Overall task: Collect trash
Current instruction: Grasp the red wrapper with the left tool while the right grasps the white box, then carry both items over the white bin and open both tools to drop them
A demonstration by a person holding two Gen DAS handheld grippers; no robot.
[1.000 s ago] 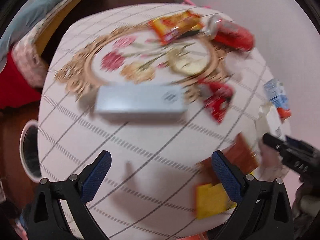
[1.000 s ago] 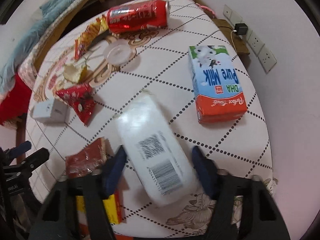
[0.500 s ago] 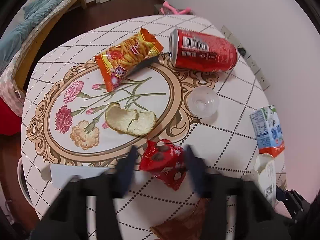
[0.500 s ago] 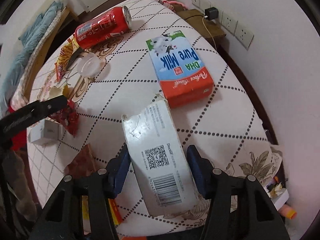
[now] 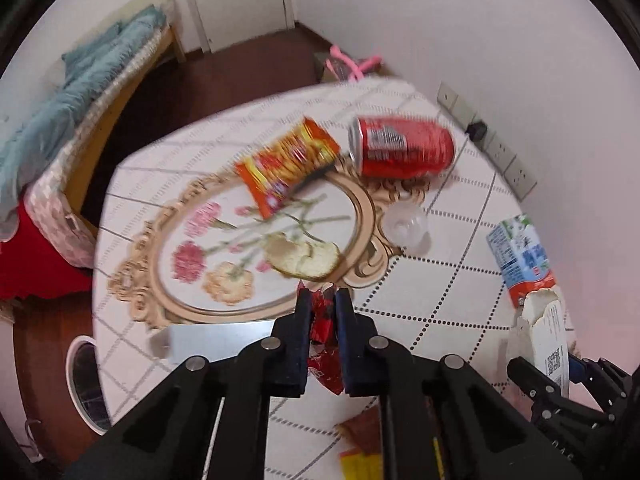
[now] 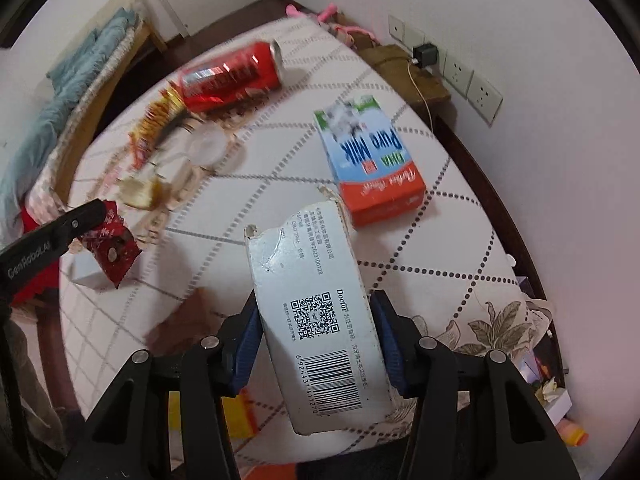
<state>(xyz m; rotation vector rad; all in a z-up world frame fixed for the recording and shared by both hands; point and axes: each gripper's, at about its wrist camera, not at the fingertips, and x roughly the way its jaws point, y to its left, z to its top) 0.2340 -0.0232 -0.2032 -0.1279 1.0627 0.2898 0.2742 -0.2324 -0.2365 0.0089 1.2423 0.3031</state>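
My left gripper (image 5: 322,300) is shut on a crumpled red wrapper (image 5: 323,320) and holds it above the round table (image 5: 452,264); it also shows in the right wrist view (image 6: 110,248). My right gripper (image 6: 316,316) is shut on a torn white carton (image 6: 316,300) with a barcode, lifted over the table's near edge; the carton also shows in the left wrist view (image 5: 546,332). On the table lie a red can (image 5: 402,146), an orange snack bag (image 5: 286,164), a milk carton (image 6: 370,160), a bread piece (image 5: 304,256) and a clear cup (image 5: 404,224).
A white box (image 5: 216,338) lies near the table's left front. A brown wrapper (image 5: 362,428) and a yellow packet (image 5: 360,464) lie at the front edge. A bed (image 5: 60,120) stands to the left, wall sockets (image 6: 472,80) to the right.
My left gripper closed on the red wrapper and lifted it off the table. My right gripper raised the white carton higher and pulled back a little.
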